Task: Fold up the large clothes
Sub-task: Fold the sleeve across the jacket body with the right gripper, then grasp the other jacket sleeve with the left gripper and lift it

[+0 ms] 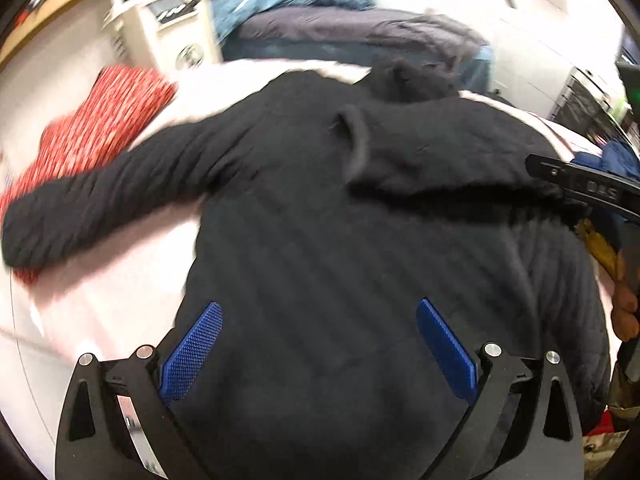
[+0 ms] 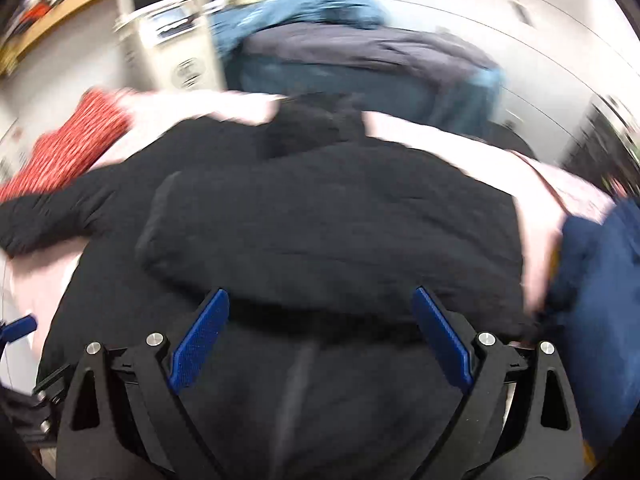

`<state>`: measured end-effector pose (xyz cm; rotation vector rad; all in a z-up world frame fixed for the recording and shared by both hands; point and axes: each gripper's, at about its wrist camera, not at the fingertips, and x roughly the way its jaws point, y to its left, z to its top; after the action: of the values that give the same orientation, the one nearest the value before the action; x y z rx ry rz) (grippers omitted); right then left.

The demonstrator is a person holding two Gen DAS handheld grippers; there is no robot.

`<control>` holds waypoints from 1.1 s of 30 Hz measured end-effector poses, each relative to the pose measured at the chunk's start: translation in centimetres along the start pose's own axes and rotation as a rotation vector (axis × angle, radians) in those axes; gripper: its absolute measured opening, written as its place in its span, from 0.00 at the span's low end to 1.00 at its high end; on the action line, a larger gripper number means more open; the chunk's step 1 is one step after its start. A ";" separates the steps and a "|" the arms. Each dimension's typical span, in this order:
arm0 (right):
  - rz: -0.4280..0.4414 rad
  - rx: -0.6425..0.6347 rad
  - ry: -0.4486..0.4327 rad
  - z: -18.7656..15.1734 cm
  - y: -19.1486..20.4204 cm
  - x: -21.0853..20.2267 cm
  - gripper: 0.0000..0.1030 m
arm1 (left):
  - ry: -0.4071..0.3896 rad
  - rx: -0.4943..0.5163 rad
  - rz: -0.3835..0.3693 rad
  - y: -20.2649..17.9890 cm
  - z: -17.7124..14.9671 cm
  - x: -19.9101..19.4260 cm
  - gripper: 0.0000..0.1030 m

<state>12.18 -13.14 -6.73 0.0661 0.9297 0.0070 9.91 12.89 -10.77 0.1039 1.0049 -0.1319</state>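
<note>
A large black knit sweater (image 1: 320, 208) lies spread on a pale pink sheet (image 1: 100, 300). Its left sleeve (image 1: 100, 200) stretches out to the left; its right sleeve (image 1: 420, 152) is folded across the body. My left gripper (image 1: 320, 308) is open above the lower body of the sweater, holding nothing. The right gripper's black body (image 1: 580, 184) shows at the right edge of the left wrist view. In the right wrist view the sweater (image 2: 320, 216) fills the middle, and my right gripper (image 2: 320, 296) is open above the folded sleeve (image 2: 280, 232), empty. Both views are motion-blurred.
A red patterned garment (image 1: 100, 120) lies at the left on the sheet. A pile of dark and teal clothes (image 1: 340, 28) sits behind. A dark blue garment (image 2: 600, 280) lies at the right. A white cabinet with a monitor (image 1: 160, 20) stands at the back left.
</note>
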 end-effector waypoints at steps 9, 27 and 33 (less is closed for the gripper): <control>-0.100 0.013 0.170 -0.1 -4.3 4.7 0.89 | -0.055 0.121 -0.016 -6.4 7.1 3.5 0.93; -0.149 -0.110 0.209 -5.6 -3.0 9.3 0.95 | 0.100 0.132 0.013 -8.0 7.3 14.7 0.95; -0.154 -0.111 0.152 -6.6 -2.9 9.2 0.95 | 0.057 0.135 0.021 -8.2 6.4 14.8 0.95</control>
<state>12.34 -15.38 -18.19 -0.1099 1.0831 -0.0798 21.77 2.93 -20.12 0.2425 1.0510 -0.1780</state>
